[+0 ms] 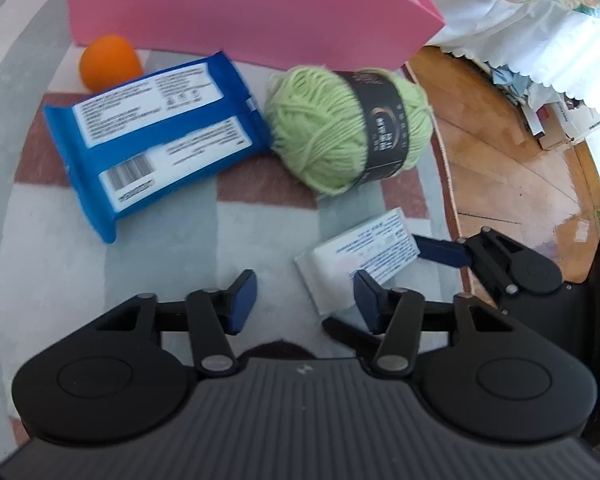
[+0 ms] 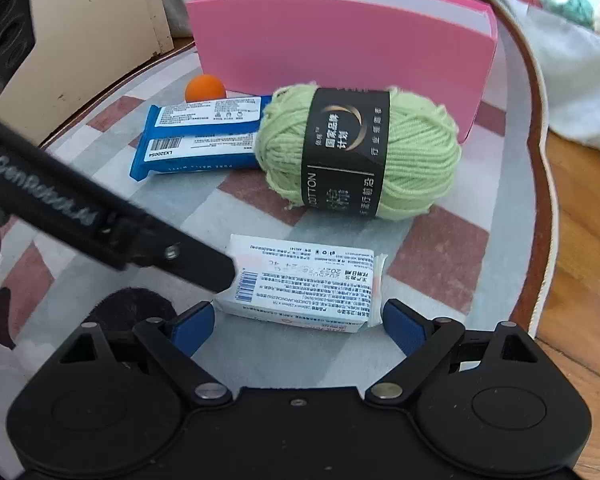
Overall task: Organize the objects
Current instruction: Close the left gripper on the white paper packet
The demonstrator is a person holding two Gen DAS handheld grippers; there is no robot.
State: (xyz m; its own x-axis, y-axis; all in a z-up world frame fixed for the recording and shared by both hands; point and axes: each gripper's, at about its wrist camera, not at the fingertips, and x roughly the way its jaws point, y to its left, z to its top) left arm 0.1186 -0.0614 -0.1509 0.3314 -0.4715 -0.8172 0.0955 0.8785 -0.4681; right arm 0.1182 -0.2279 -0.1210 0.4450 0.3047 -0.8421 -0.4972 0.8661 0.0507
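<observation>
Between right gripper [image 2: 298, 326] jaws, white packet [image 2: 304, 282]
</observation>
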